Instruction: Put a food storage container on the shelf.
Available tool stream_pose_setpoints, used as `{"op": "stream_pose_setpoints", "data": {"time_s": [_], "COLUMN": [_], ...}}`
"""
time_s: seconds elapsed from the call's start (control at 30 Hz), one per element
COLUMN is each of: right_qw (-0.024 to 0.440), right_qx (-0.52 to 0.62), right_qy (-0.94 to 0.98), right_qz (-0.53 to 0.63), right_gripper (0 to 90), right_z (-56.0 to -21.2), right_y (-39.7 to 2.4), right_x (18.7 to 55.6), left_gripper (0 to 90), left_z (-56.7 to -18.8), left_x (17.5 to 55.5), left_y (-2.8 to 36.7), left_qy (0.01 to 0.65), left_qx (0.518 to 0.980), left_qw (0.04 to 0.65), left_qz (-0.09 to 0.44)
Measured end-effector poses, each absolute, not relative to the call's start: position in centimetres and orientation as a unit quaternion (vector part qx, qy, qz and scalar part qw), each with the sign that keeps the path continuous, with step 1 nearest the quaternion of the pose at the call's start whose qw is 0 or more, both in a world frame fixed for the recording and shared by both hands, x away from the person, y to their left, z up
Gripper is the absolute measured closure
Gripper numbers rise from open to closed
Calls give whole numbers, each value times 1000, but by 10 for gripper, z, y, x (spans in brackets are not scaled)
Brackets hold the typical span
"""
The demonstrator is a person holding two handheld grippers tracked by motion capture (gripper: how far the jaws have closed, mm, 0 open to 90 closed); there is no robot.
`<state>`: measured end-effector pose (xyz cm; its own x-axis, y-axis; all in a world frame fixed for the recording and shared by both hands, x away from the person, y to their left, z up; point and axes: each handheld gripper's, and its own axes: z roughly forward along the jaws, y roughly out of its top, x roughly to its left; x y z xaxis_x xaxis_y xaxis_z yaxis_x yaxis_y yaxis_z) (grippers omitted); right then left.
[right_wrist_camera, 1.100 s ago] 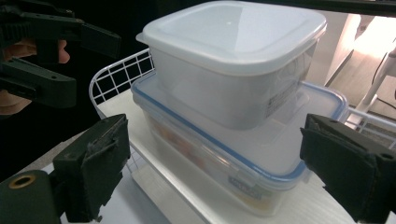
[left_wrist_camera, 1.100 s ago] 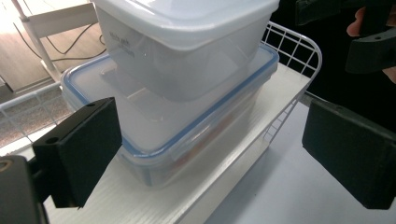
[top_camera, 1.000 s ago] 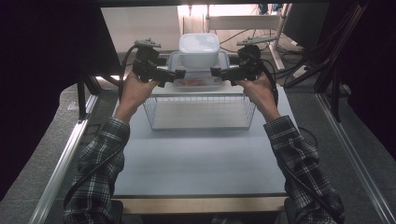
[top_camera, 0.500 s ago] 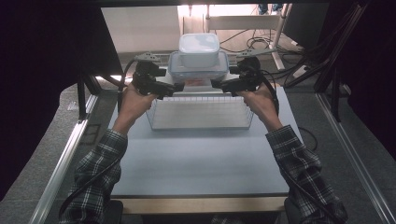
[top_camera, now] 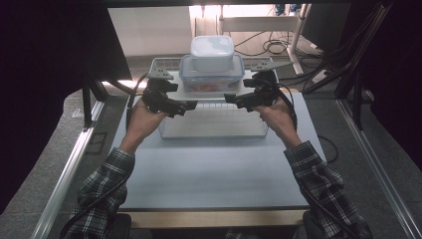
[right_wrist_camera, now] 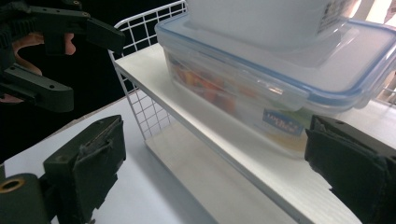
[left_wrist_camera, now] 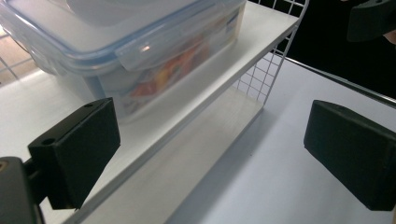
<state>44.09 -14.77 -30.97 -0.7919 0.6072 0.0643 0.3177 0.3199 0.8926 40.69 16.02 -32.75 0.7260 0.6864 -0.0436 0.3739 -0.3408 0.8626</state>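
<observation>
A clear plastic container (top_camera: 211, 78) with a blue-rimmed lid stands on the upper board of a white wire shelf rack (top_camera: 214, 122). A smaller white tub (top_camera: 212, 52) is stacked on its lid. My left gripper (top_camera: 185, 105) and right gripper (top_camera: 235, 98) hover in front of the rack at upper-board height, tips pointing toward each other, both open and empty. In the left gripper view the container (left_wrist_camera: 140, 56) lies ahead and left of the open gripper (left_wrist_camera: 215, 158). Seen from the right gripper view, the container (right_wrist_camera: 261, 79) sits just beyond the open gripper (right_wrist_camera: 219, 172).
The rack stands at the far half of a pale table (top_camera: 214, 174). Its lower board (left_wrist_camera: 187, 158) lies bare under the upper one. Wire mesh sides (right_wrist_camera: 149, 116) close the rack's ends. Dark frames and cables flank the table.
Both grippers have drawn back from the sides of the container toward the person and dropped lower. The containers stay put on the rack.
</observation>
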Motion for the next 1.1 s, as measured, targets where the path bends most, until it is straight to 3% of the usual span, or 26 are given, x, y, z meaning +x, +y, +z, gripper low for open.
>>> {"op": "stream_pose_setpoints", "data": {"time_s": [1.1], "right_qw": [146], "right_qx": [274], "right_qy": [812], "right_qz": [494], "right_gripper": [33], "right_z": [-343], "right_y": [-164], "right_x": [409], "left_gripper": [34], "left_z": [-376], "left_x": [368], "left_y": [171], "left_qy": [331], "left_qx": [804], "left_qw": [470], "left_qz": [154]}}
